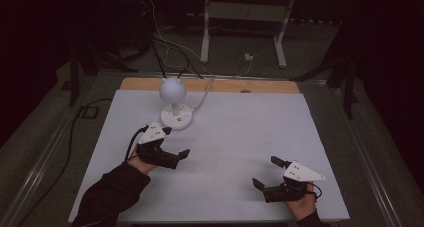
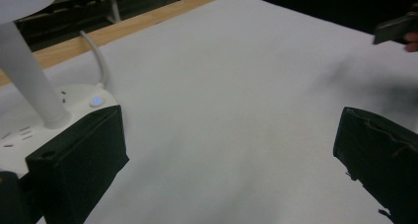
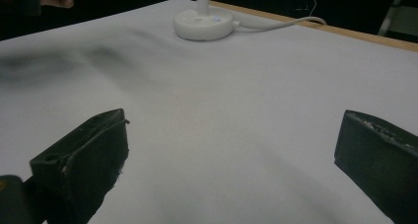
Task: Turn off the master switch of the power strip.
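while both sets of fingers are standing wide apart and gripping nothing, the work on the lamp (image 1: 175, 104) is reading as not yet begun. the left gripper (image 1: 176, 143) is hovering low over the table (image 1: 240, 137), with one of its fingers (image 2: 79, 160) sitting just beside the lamp base (image 2: 29, 130) in the left gripper view, near it but, as far as the frames are showing, not touching it. the small round button (image 2: 96, 101) on that base is glowing faintly blue and is lying a little beyond the finger. the right gripper (image 1: 266, 173) is resting toward the near right corner of the table, well apart from the lamp; its fingers (image 3: 84, 160) are framing bare sheet, with the lamp base (image 3: 203, 22) far ahead.

the lamp is standing upright near the far left of the table, its round white head (image 1: 173, 89) above the disc base, and its white cord (image 1: 202, 94) is running off toward the back edge. the head is appearing unlit in the dim room.

judged status: approach by the left gripper is under way; contact with the button or base is remaining to be made.
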Available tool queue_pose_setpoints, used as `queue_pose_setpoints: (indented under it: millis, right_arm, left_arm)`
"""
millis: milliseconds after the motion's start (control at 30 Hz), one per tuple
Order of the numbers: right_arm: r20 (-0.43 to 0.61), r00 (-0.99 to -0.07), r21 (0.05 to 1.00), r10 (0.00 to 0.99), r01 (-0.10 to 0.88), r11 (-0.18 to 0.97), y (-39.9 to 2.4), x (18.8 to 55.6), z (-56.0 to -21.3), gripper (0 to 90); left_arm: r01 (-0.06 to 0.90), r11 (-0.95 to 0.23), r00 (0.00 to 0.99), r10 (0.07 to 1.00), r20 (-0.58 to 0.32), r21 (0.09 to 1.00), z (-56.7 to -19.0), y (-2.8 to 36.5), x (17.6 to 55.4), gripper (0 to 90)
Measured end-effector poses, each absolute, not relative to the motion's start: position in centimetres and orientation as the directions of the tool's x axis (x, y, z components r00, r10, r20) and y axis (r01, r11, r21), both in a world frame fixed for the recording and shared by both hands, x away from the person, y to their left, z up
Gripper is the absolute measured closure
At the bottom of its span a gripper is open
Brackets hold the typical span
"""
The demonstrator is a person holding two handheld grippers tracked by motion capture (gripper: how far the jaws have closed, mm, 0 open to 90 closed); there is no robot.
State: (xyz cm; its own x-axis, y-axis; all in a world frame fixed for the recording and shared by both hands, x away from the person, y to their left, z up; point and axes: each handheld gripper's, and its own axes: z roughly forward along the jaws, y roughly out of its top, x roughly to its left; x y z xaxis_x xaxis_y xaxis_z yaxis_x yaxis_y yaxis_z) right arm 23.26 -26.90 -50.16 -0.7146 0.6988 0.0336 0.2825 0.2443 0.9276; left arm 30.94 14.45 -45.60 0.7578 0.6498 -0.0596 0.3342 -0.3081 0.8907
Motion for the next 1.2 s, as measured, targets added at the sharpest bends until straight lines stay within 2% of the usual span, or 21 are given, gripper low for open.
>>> queue_pose_setpoints:
  millis: [167,300,567,767,1000,1200]
  right_arm:
    - [0.032,-0.716,0.927,0.698,0.282,0.247,-26.9,23.3,-50.2,0.0]
    - [0.031,-0.718,0.926,0.695,0.282,0.25,-26.9,23.2,-50.2,0.0]
    - [0.042,-0.72,0.927,0.692,0.286,0.242,-26.9,23.2,-50.2,0.0]
    - [0.044,-0.723,0.928,0.689,0.285,0.24,-26.9,23.3,-50.2,0.0]
    - [0.049,-0.729,0.927,0.682,0.287,0.241,-26.9,23.3,-50.2,0.0]
    - [0.054,-0.733,0.928,0.678,0.288,0.238,-26.9,23.3,-50.2,0.0]
  left_arm:
    - [0.323,-0.299,0.708,0.706,-0.02,0.898,-45.9,14.1,32.0,0.3]
    - [0.349,-0.252,0.671,0.74,-0.052,0.903,-46.1,13.8,32.9,0.3]
    - [0.368,-0.261,0.618,0.786,-0.024,0.893,-46.5,12.7,34.4,0.3]
    - [0.391,-0.278,0.614,0.789,-0.024,0.877,-46.9,11.8,35.4,0.4]
    - [0.395,-0.287,0.577,0.817,0.007,0.873,-47.4,10.9,36.6,8.3]
    - [0.377,-0.275,0.539,0.842,0.032,0.885,-47.5,10.4,37.1,22.6]
